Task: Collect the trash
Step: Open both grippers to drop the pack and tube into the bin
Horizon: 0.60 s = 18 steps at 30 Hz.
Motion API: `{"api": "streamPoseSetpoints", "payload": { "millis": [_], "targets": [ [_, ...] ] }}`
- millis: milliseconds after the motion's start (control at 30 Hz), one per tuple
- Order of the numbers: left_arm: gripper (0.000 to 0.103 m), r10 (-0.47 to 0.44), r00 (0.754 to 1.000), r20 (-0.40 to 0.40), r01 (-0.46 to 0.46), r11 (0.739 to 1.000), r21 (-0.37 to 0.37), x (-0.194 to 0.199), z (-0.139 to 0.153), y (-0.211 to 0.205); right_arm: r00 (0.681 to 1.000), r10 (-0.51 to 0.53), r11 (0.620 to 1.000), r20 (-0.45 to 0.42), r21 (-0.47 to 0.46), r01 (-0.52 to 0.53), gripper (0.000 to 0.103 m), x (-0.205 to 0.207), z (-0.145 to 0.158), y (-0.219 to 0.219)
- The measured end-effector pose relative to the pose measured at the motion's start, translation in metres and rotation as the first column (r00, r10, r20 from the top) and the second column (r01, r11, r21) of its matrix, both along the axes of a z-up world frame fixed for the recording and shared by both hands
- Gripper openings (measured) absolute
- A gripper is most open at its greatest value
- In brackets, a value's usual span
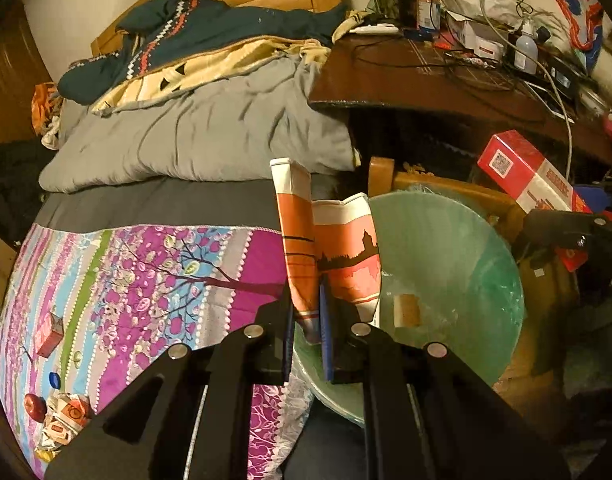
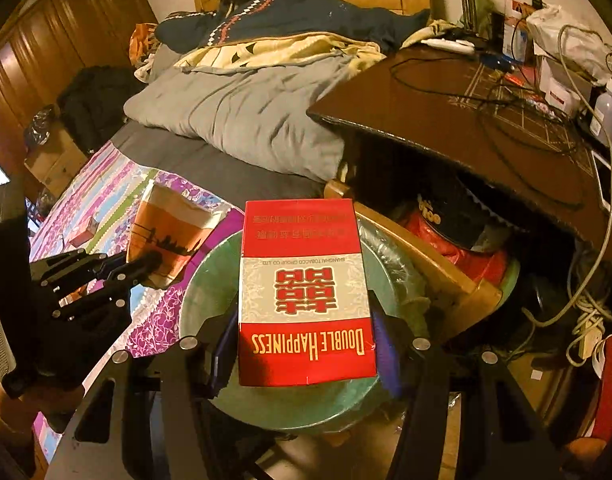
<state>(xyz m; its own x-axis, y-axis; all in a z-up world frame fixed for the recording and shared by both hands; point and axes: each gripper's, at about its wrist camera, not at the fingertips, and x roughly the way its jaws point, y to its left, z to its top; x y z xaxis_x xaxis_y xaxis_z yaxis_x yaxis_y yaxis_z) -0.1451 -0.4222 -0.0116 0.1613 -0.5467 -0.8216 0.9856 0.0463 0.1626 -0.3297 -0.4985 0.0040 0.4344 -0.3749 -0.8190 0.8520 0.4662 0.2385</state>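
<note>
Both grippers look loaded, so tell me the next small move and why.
Probably open the right gripper to drop the red carton: its fingers clamp the carton directly above the green-lined bin. The left gripper holds the flattened paper cup at the bin's rim, so that could follow.

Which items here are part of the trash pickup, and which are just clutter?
Job:
- paper cup, pinched in left gripper
- red carton, held in right gripper
- green bin below both
- crumpled wrappers and blue cap on the bedspread, likely next

Lying about:
- grey duvet
- desk with cables
- apple
</note>
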Motion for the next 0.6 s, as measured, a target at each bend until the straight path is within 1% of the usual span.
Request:
{"api": "streamPoseSetpoints", "payload": {
  "millis": [167, 367, 400, 433, 467, 500, 567, 600],
  "targets": [
    [0.01, -0.019, 1.0, -0.009, 0.019, 1.0, 0.014, -0.001, -0.005, 0.0, 1.0, -0.002, 1.0, -0.001, 0.006, 0.002, 0.059, 0.001, -0.004, -0.002],
    [0.011, -0.014, 0.998, -0.061, 0.016, 1.0, 0.026, 0.003, -0.011, -0.004, 1.0, -0.003, 1.0, -0.001, 0.016, 0.003, 0.06, 0.005, -0.012, -0.006],
    [0.011, -0.02, 0.997, -0.079, 0.022, 1.0, 0.019, 0.004, -0.012, -0.005, 1.0, -0.001, 1.0, -0.002, 0.012, 0.001, 0.065, 0.006, -0.012, -0.007],
    [0.028, -0.021, 0.994, -0.106, 0.024, 0.999, 0.026, 0.005, -0.014, -0.007, 1.0, -0.01, 1.0, -0.006, 0.01, 0.01, 0.08, 0.007, -0.013, -0.009],
    [0.045, -0.023, 0.991, -0.135, 0.03, 0.999, 0.044, 0.006, -0.017, -0.009, 1.0, -0.025, 1.0, -0.006, 0.008, 0.025, 0.083, 0.007, -0.015, -0.011],
    [0.074, -0.01, 0.988, -0.154, 0.02, 0.998, 0.065, 0.009, -0.02, -0.011, 0.999, -0.032, 0.999, 0.001, 0.008, 0.032, 0.083, 0.006, -0.016, -0.012],
    [0.076, 0.015, 0.992, -0.125, -0.012, 1.0, 0.028, 0.01, -0.02, -0.006, 0.999, -0.039, 0.999, 0.01, 0.014, 0.039, 0.082, 0.004, -0.018, -0.014],
    [0.076, 0.005, 0.994, -0.112, -0.002, 1.0, 0.026, 0.009, -0.021, -0.004, 0.999, -0.044, 0.999, 0.01, 0.008, 0.044, 0.082, 0.003, -0.019, -0.014]
  ]
}}
